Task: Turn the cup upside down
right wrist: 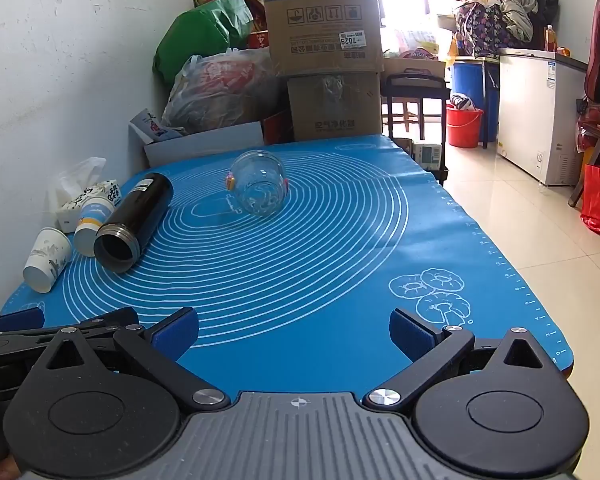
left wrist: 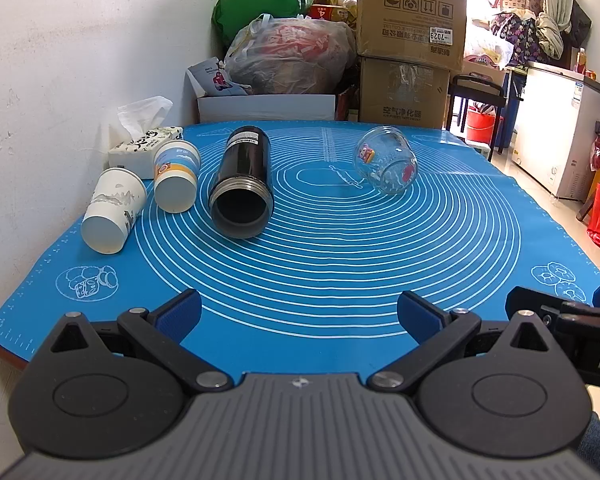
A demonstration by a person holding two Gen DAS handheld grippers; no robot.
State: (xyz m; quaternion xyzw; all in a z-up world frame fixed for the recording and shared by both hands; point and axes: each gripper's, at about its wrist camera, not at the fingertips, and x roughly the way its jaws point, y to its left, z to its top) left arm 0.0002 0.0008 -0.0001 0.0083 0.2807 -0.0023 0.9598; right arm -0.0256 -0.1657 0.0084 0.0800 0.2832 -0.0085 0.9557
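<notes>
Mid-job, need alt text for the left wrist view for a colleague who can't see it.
The open left gripper hovers low over a blue mat where a black flask, two paper cups and a glass cup all lie on their sides. A tissue pack sits by the wall.

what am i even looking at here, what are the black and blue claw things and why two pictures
Those claws are two handheld grasping tools, one in each of a person's hands; no robot arm is involved. Each picture comes from a camera mounted on one tool, looking forward along its fingers. The left tool and the right tool are both open and hold nothing. On the blue baking mat lie four cups on their sides: a glass cup, a black thermos, and two paper cups, one white, one blue-banded. A tissue pack sits by the wall.
</notes>
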